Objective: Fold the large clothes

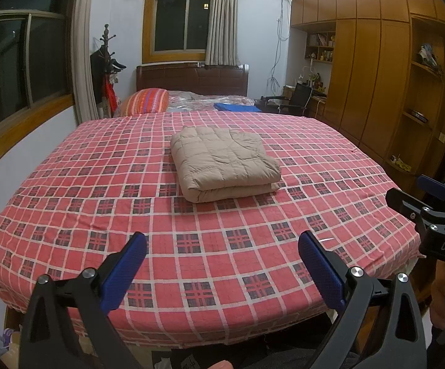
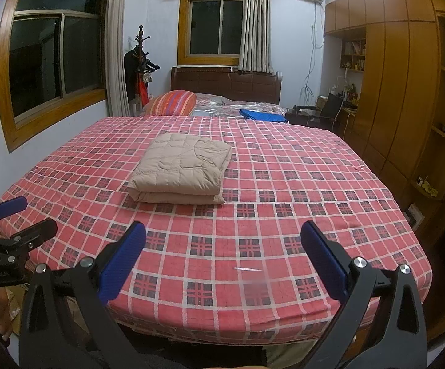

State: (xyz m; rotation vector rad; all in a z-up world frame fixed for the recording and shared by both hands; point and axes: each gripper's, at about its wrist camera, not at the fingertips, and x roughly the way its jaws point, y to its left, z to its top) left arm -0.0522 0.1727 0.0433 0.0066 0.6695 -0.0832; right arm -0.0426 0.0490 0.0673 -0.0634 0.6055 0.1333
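A beige quilted garment [image 1: 225, 163] lies folded into a thick rectangle in the middle of the bed [image 1: 68, 203], which wears a red checked sheet. The right wrist view shows the same garment [image 2: 182, 169] left of centre on the bed [image 2: 314, 190]. My left gripper [image 1: 222, 246] hovers open over the bed's near edge, well short of the garment, nothing between its blue pads. My right gripper [image 2: 222, 236] is open too, held over the near edge and empty. Each gripper shows at the side of the other's view: the right gripper [image 1: 431, 206] and the left gripper [image 2: 13, 218].
At the head of the bed lie a striped orange pillow [image 1: 147, 101] and a folded blue cloth [image 1: 236, 107]. A wooden wardrobe wall [image 1: 376, 70] runs along the right, with a desk and chair [image 1: 296, 98] beyond. A coat stand [image 1: 107, 61] is by the left wall.
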